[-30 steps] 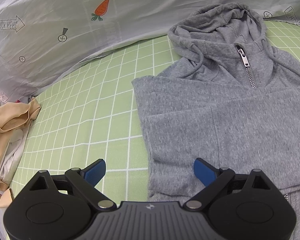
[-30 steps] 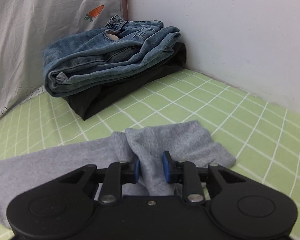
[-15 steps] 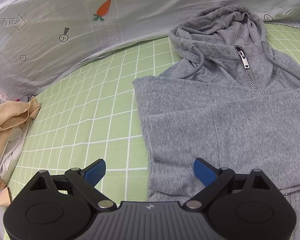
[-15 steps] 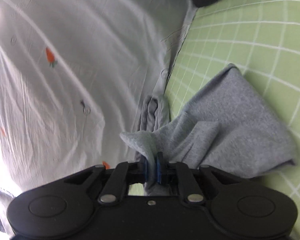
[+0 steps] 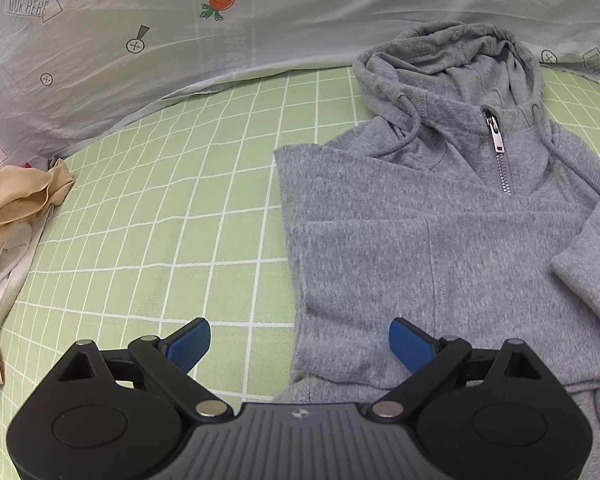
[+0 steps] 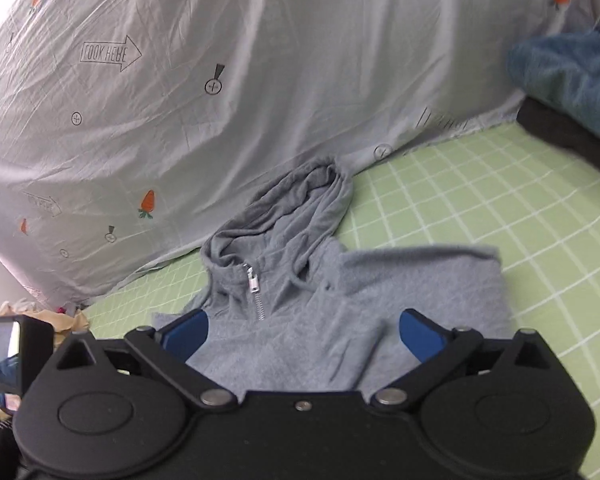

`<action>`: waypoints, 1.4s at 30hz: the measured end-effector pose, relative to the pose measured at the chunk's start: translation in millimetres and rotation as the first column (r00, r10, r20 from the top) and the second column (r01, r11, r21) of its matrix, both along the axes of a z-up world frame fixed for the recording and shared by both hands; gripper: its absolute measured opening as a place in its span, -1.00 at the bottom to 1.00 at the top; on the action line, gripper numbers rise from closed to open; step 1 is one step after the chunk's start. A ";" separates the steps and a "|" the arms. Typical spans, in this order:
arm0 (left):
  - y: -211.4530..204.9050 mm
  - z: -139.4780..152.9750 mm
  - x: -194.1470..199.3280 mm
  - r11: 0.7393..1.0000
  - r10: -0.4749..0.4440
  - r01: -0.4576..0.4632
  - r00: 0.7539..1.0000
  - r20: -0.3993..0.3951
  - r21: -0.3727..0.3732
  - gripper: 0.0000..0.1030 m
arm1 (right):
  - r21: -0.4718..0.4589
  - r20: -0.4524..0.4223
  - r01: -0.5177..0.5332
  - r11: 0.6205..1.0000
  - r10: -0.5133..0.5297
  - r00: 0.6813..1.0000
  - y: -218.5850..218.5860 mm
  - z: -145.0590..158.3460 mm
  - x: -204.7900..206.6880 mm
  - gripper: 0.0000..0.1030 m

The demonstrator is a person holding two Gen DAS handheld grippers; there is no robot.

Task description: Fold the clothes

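Showing jeans (image 6: 572, 76) (right wrist only), hoodie (image 6: 300, 320)

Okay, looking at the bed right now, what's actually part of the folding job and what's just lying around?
Part of the job:
- grey hoodie
- left gripper, open over the hoodie's edge
- right gripper, jaws opening, nothing between them

Just lying about:
- folded jeans
- black garment under them
- beige clothes
- carrot-print sheet

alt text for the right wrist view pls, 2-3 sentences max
A grey zip hoodie lies on a green checked sheet, a sleeve folded across its chest. The right tool hovers above it, jaws opening with nothing between them. A carrot-print cloth hangs behind; folded jeans sit far right.
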State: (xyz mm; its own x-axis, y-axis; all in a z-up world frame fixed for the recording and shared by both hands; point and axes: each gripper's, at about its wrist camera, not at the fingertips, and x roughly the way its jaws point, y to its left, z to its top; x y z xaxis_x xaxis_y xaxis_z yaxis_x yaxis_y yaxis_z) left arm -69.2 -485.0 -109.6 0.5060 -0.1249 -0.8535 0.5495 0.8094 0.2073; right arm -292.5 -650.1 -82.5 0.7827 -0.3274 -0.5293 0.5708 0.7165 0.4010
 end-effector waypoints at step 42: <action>-1.1 70.8 0.8 0.910 -0.062 0.080 0.996 0.057 -0.406 -0.93 | -0.198 -0.300 0.058 0.978 -0.117 0.947 18.9 -40.9 -28.6 1.00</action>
